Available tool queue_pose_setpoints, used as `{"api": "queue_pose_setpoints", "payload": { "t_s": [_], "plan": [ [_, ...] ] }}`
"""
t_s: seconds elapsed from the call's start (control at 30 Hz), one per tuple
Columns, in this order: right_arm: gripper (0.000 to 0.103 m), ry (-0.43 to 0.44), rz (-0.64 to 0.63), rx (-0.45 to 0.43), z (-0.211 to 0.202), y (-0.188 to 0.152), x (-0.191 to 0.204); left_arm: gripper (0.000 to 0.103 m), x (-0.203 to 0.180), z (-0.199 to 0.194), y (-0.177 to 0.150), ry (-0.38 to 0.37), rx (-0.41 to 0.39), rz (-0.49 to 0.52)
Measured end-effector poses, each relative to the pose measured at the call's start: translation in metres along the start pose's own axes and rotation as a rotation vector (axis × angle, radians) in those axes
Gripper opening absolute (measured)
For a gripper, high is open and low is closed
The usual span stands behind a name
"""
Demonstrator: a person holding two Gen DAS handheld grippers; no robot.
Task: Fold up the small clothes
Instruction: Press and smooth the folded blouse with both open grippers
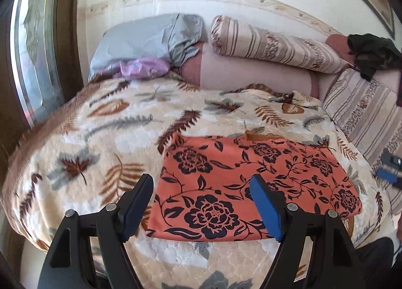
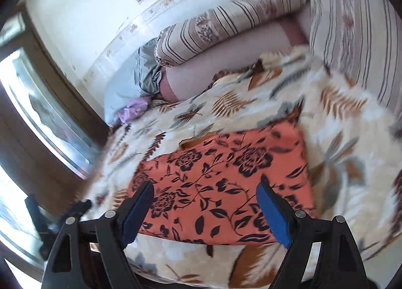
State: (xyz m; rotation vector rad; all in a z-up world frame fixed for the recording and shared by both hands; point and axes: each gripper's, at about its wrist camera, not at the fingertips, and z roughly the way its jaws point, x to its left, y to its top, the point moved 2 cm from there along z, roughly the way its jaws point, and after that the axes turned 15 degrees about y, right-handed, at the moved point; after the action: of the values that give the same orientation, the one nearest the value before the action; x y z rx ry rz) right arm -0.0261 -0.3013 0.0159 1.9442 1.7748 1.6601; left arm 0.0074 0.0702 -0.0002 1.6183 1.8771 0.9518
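Folded cloth (image 1: 251,186) lies flat on the blanket (image 1: 100,138), near its front edge. Behind the blanket, against the wall: a pillow (image 1: 150,40) left, a bolster (image 1: 271,43) right, resting on a longer cushion (image 1: 251,75).

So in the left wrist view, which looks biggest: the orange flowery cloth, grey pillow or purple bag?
1. Orange flowery cloth, though it's nearest the camera.
2. Grey pillow.
3. Crinkly purple plastic bag.
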Motion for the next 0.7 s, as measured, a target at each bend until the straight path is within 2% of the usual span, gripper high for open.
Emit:
{"api": "queue_pose_setpoints", "payload": {
  "t_s": [0.1,0.17,0.2,0.23,0.27,0.33,0.43,0.47,0.57,0.67,0.7],
  "plan": [
    [0.087,0.025,0.138,0.053,0.028,-0.019,-0.045,0.08,-0.004,0.038,-0.01,0.01,0.085,-0.02],
    [0.087,-0.099,0.203,0.146,0.048,-0.035,-0.079,0.08,-0.007,0.076,-0.027,0.062,0.192,0.003],
    [0.087,-0.207,0.243,0.222,0.057,-0.048,-0.097,0.08,-0.007,0.092,-0.037,0.104,0.25,0.029],
    [0.086,-0.222,0.244,0.236,0.057,-0.057,-0.105,0.082,-0.005,0.107,-0.049,0.143,0.308,0.051],
    [0.086,-0.198,0.211,0.198,0.05,-0.057,-0.102,0.084,-0.001,0.113,-0.056,0.139,0.316,0.045],
    [0.086,-0.227,0.181,0.198,0.041,-0.056,-0.096,0.085,0.007,0.105,-0.058,0.125,0.288,0.001],
    [0.086,-0.289,0.1,0.179,0.031,-0.046,-0.086,0.085,0.003,0.094,-0.05,0.163,0.269,0.046],
    [0.087,-0.279,0.09,0.16,0.028,-0.041,-0.082,0.085,0.002,0.087,-0.044,0.167,0.244,0.045],
    [0.09,-0.173,0.079,0.143,0.037,-0.028,-0.065,0.085,-0.001,0.079,-0.031,0.158,0.201,0.012],
    [0.092,-0.087,0.071,0.189,0.062,-0.03,-0.066,0.086,-0.007,0.1,-0.037,0.193,0.271,0.056],
    [0.092,-0.101,0.103,0.226,0.072,-0.036,-0.075,0.086,-0.007,0.109,-0.041,0.201,0.3,0.072]
  ]
}}
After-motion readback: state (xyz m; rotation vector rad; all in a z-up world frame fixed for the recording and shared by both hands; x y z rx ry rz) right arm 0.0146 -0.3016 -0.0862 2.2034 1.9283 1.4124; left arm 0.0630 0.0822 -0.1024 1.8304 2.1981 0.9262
